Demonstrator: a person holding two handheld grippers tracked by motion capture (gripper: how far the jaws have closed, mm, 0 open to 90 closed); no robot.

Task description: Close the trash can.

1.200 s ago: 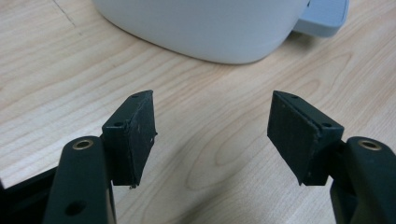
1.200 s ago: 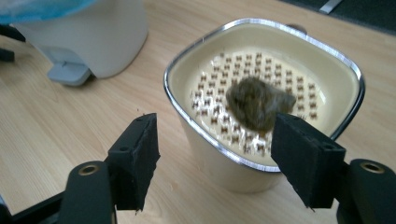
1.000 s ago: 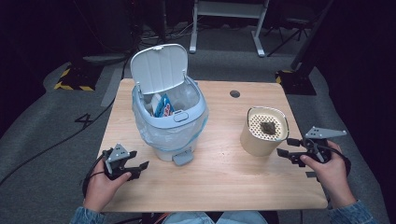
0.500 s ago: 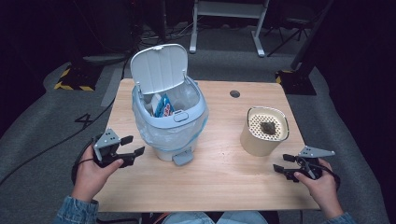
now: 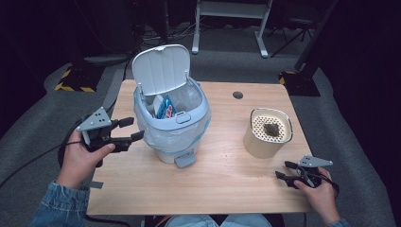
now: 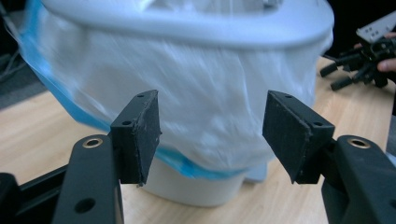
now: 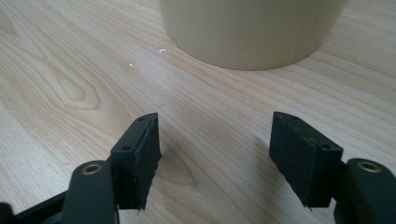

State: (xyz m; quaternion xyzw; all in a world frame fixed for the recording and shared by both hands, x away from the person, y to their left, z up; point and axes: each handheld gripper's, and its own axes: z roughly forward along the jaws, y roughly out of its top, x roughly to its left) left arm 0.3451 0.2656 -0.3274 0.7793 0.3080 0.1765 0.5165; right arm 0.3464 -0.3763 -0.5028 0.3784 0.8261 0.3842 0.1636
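Lidded bin [image 5: 172, 120] holds a blue packet [image 5: 165, 109], perhaps; both claws spread, empty.

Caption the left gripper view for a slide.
Open left hand-held gripper faces the bag-lined pedal bin on the wooden table.

Worktop [image 5: 222, 175]: pale wood, visible grain, matt and smooth. Bin [image 5: 176, 124] at centre of the high view: grey-blue plastic, smooth, slight sheen; liner [image 6: 205, 107] thin translucent plastic film, crinkled, blue at its edge. Cream container [image 5: 267, 135] at right: matt, smooth wall, perforated top. Fingers [image 6: 140, 133]: black, matt, rough-faced pads. Sleeve [image 5: 59, 208], lower left: blue denim cloth.
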